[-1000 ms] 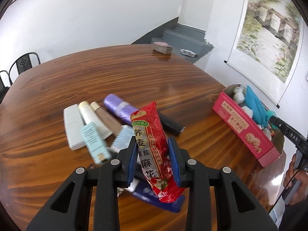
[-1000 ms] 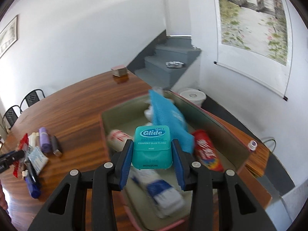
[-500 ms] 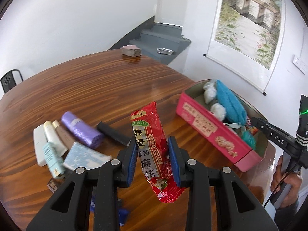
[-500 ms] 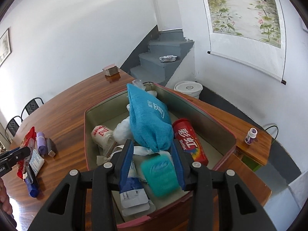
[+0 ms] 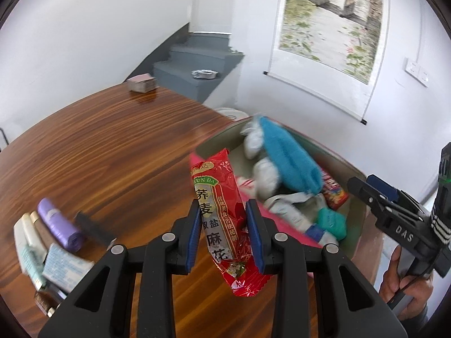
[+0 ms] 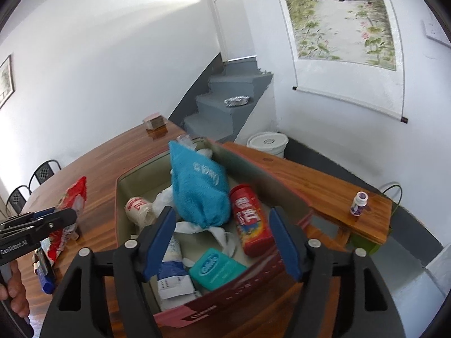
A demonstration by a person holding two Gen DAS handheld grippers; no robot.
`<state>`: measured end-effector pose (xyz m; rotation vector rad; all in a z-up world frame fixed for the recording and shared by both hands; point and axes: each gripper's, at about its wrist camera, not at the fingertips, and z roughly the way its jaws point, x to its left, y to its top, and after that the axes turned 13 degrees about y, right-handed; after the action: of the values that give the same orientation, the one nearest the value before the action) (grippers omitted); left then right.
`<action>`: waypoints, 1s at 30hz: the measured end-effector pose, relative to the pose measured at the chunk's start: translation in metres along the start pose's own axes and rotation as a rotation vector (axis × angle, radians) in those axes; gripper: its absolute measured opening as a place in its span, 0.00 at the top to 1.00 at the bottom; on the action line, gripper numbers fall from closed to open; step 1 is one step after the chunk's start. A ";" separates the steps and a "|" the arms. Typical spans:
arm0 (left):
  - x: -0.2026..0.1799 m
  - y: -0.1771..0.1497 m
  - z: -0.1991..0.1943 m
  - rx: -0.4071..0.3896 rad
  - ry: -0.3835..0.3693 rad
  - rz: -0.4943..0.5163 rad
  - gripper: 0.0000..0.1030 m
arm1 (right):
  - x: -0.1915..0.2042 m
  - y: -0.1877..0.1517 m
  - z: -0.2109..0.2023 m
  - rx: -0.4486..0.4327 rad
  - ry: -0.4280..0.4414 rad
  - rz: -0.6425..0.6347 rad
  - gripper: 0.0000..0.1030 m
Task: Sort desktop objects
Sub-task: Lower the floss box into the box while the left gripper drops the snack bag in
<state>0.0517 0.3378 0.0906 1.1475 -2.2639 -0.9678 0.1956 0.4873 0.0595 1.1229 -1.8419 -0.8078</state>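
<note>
red snack packet (image 5: 222,214) between left gripper (image 5: 224,235) fingers (image 5: 192,233)

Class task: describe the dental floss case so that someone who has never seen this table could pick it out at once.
Find the pink box on the wooden table. The floss case lies flat in its near corner, beneath the right gripper's opening jaws. It is the only teal plastic case, unlike the blue mesh pouch and red can.

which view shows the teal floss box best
The right wrist view: the teal floss box lies in plain sight in the pink box, below the opening right gripper, label readable. The left wrist view shows it only as a blurred teal lump among the contents.
</note>
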 end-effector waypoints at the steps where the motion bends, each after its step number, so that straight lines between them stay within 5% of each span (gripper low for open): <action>1: -0.007 0.003 0.002 -0.002 -0.010 0.010 0.67 | -0.003 0.001 -0.002 -0.006 -0.002 0.005 0.27; 23: -0.076 0.032 0.033 0.000 -0.121 0.100 0.66 | -0.044 0.003 -0.006 -0.011 -0.040 0.081 0.27; 25: -0.079 0.033 0.034 0.007 -0.146 0.101 0.57 | -0.044 0.002 -0.006 -0.009 -0.038 0.084 0.27; 27: -0.081 0.034 0.032 0.005 -0.152 0.092 0.37 | -0.045 0.001 -0.006 -0.006 -0.034 0.087 0.27; 30: -0.078 0.034 0.027 -0.012 -0.155 0.077 0.35 | -0.044 0.001 -0.006 -0.003 -0.029 0.086 0.27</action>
<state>0.0611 0.4264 0.0936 1.0039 -2.4005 -1.0723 0.2126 0.5272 0.0495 1.0272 -1.8989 -0.7811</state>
